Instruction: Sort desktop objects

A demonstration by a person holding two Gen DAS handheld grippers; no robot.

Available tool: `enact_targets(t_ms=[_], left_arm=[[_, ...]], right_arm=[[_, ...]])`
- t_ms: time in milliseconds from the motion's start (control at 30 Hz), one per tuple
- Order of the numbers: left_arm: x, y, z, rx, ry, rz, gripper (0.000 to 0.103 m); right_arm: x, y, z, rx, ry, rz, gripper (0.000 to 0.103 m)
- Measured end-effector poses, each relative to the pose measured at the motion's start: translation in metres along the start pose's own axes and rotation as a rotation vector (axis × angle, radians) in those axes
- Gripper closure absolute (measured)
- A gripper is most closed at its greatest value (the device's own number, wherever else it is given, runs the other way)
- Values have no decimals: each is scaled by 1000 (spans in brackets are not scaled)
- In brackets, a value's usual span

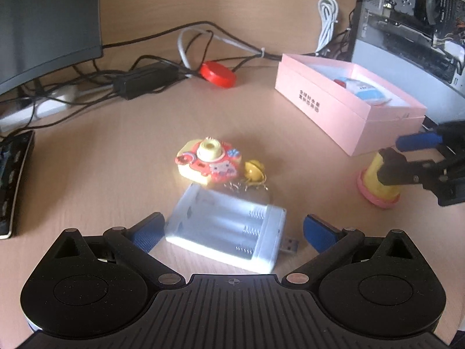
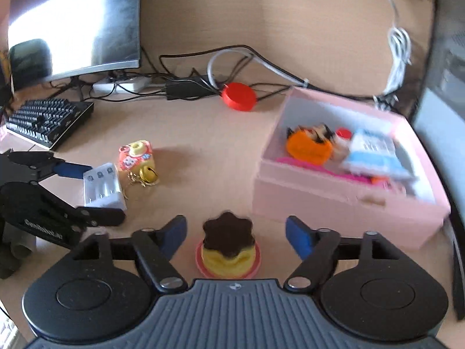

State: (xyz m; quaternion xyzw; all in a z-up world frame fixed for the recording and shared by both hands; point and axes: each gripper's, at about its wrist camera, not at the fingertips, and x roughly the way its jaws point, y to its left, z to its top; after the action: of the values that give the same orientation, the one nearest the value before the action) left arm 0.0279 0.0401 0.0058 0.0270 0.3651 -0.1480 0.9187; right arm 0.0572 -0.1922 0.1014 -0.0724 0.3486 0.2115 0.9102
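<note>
A white battery charger (image 1: 226,232) lies on the desk between the blue pads of my left gripper (image 1: 232,232), which is open; a gap shows on the charger's right side. A yellow and red toy camera (image 1: 207,160) and a gold bell (image 1: 254,170) lie just beyond it. My right gripper (image 2: 235,235) is open around a yellow pudding toy (image 2: 228,250) with a brown top and pink base, and neither pad touches it. The pink box (image 2: 334,203) stands to the right and holds an orange toy (image 2: 308,145) and a blue-white packet (image 2: 375,151).
Behind are a red round disc (image 1: 218,74), tangled black cables (image 1: 145,75), a power strip (image 1: 55,101) and a monitor (image 1: 43,20). A black keyboard (image 2: 46,120) lies at the left. An open computer case (image 1: 407,14) stands behind the box.
</note>
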Motion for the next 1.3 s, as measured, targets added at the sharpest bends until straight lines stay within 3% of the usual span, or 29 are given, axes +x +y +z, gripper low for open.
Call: enact_targets(t_ms=[233, 333, 400, 700, 833, 933, 1067, 1300], left_arm=[[-11, -17, -12, 59, 2, -108, 0], [-9, -17, -12, 49, 4, -37, 0], [-7, -15, -12, 47, 13, 42, 0], [-7, 6, -9, 16, -24, 235, 0], [-6, 10, -6, -20, -12, 213, 0], [-3, 11, -4, -35, 3, 150, 0], [1, 2, 0, -9, -2, 102, 0], [6, -13, 3, 36, -16, 125, 0]], right_arm=[[-2, -6, -35, -15, -57, -32, 14], [-5, -10, -43, 17, -85, -38, 11], [-11, -17, -45, 51, -119, -33, 0], [-5, -25, -44, 98, -87, 8, 0], [1, -27, -43, 113, -50, 16, 0], [3, -29, -43, 129, -34, 18, 0], [5, -25, -42, 113, -19, 8, 0], [10, -11, -38, 32, 33, -43, 0]])
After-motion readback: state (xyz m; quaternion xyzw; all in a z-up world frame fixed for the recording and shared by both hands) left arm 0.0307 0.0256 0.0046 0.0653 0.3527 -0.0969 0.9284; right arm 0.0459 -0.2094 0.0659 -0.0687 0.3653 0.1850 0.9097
